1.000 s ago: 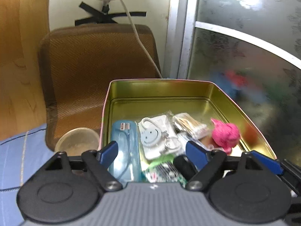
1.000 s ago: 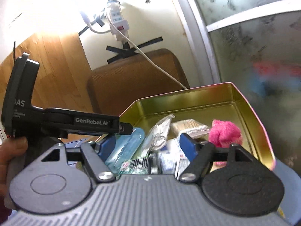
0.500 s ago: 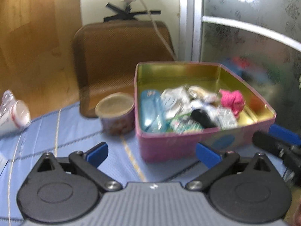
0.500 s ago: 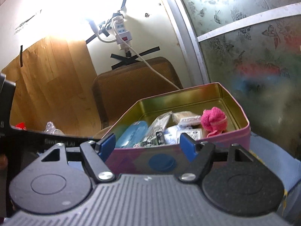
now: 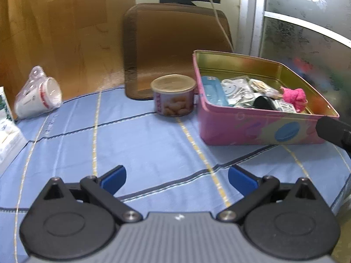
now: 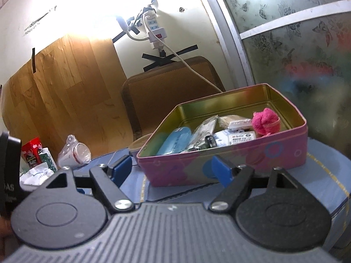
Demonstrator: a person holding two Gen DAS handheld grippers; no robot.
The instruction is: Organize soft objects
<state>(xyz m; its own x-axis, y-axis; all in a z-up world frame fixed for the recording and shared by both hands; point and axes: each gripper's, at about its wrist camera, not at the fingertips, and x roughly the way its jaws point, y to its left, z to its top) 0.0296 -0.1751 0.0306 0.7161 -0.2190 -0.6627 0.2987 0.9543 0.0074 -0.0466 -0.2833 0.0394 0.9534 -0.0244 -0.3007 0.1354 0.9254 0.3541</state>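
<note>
the left gripper [image 5: 176,176] hangs over the blue cloth-covered table [image 5: 140,153], its blue-tipped jaws spread as wide as they go, nothing but bare cloth between them. across the table sits the pink rectangular metal tin with a gold inside [image 5: 252,129], open at the top and crowded. tucked at its right end is the soft bright pink knitted bundle [image 5: 295,95], resting on the other contents against the near wall. beside it in the tin lie a black rounded object [image 5: 263,103], a white smiley-face piece in clear wrapping [image 5: 232,88] and a light blue flat case [image 5: 212,92] along the left wall. just left of the tin, almost touching it, stands a short round can with a tan lid and a snack picture on its side [image 5: 173,95]. far off to the left a white paper cup in a clear plastic bag [image 5: 38,97] lies on its side near the wood-pattern panel [image 5: 54,32]. now the right gripper [image 6: 171,168]: it sits low in front of the tin's pink near wall, jaws opening at this moment, with nothing pinched between them; the tin stands beyond the blue tips, apart from them. from this side the pink bundle shows clearly at the tin's right end, above a white printed packet [image 6: 239,137]. a brown woven chair back [image 6: 171,89] rises behind the table, and a white power strip [image 6: 154,29] is taped to the wall.
</note>
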